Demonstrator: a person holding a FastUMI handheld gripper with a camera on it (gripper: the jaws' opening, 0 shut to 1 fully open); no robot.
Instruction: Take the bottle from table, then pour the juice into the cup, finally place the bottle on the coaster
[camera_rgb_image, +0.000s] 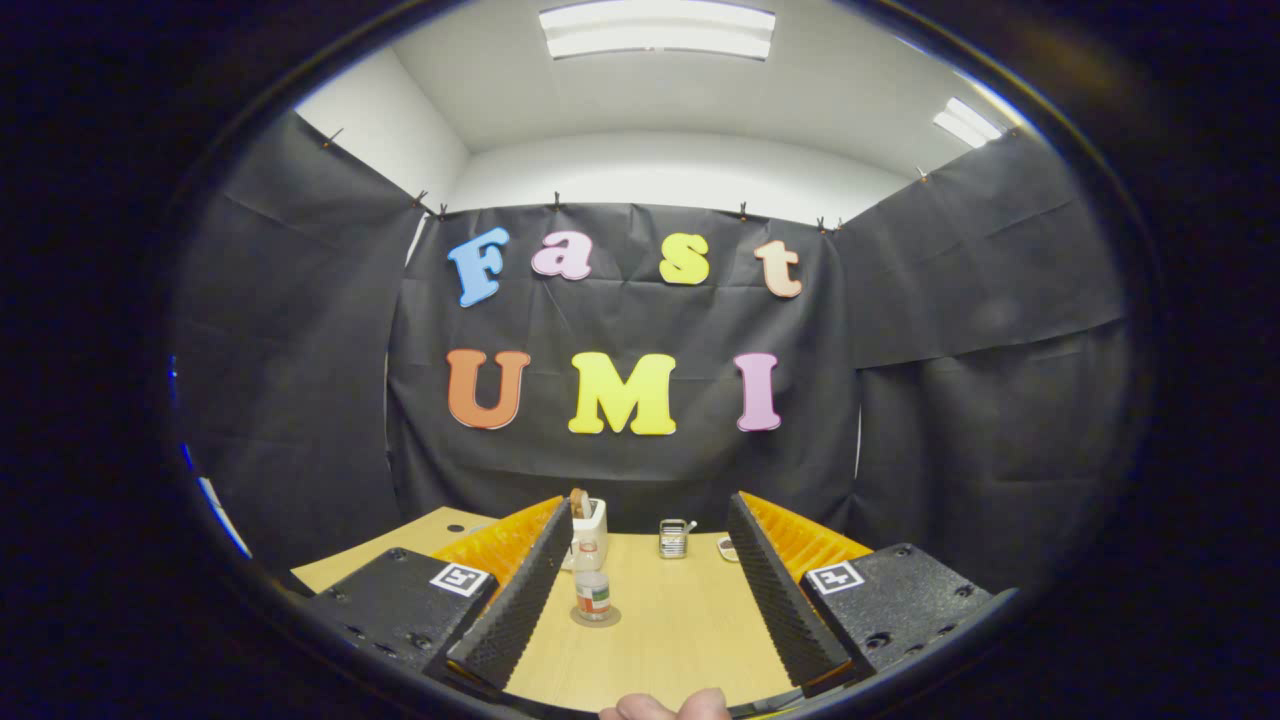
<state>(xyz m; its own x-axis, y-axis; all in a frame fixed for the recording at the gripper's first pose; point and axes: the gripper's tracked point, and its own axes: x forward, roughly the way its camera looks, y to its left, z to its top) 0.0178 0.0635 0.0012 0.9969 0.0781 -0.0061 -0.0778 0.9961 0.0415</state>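
Note:
A small clear bottle (592, 590) with a red-and-green label stands upright on a round grey coaster (596, 618) on the wooden table (680, 630). It lies between my fingers, close to the left one. Behind it, near the left fingertip, stands a white cup (592, 522) with something brown at its rim. My gripper (650, 520) is open wide, with nothing held; both fingers are apart from the bottle.
A small metallic container (674, 538) sits at the table's far edge, and a small pale object (727, 548) peeks out beside the right finger. Black cloth walls close the booth on three sides. A person's fingertips (668, 706) show at the near edge.

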